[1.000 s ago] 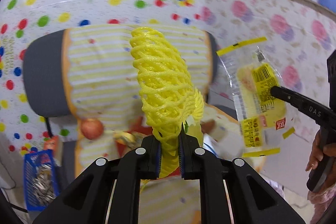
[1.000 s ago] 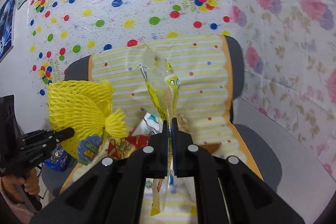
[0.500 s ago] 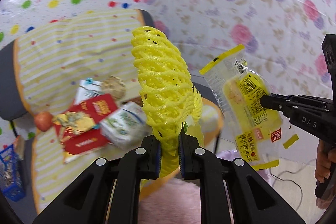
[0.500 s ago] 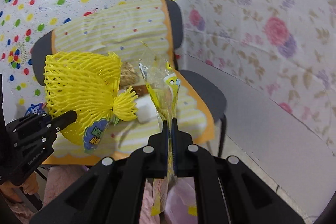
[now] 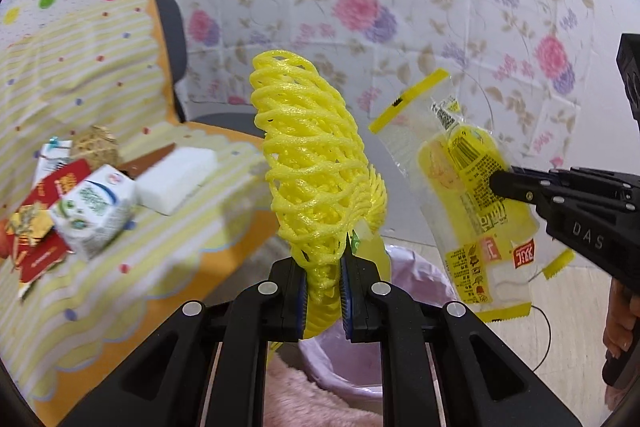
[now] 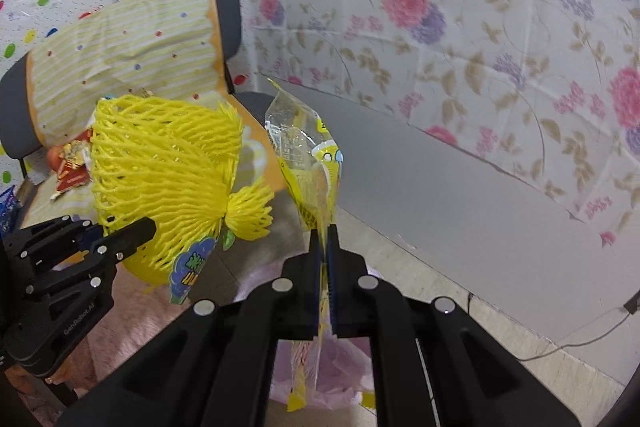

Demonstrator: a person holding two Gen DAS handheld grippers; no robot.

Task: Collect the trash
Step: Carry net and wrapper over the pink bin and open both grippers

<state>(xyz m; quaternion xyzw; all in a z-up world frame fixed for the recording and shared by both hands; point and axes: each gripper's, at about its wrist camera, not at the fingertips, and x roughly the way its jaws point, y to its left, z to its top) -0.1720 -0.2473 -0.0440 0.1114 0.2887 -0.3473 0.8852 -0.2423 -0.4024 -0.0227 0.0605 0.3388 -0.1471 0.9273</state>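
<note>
A yellow foam net point(image 5: 316, 167) is clamped in the left gripper point(image 5: 323, 291) and a yellow wrapper point(image 5: 468, 195) in the right gripper point(image 6: 324, 291), both above the pink-lined bin point(image 5: 404, 279). Neither is dropped yet; a milk carton point(image 5: 94, 205) and red packets point(image 5: 48, 195) are left on the chair point(image 5: 172, 31) beside the bin.

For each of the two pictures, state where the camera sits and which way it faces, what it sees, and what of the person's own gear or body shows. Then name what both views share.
Left wrist: sits on the left gripper, facing along its fingers, which clamp the yellow foam net, toward the pink-lined bin; the right gripper and hand show.
Right wrist: sits on the right gripper, clamping the yellow wrapper; the left gripper shows.
Shared: net, wrapper, bin, chair.
</note>
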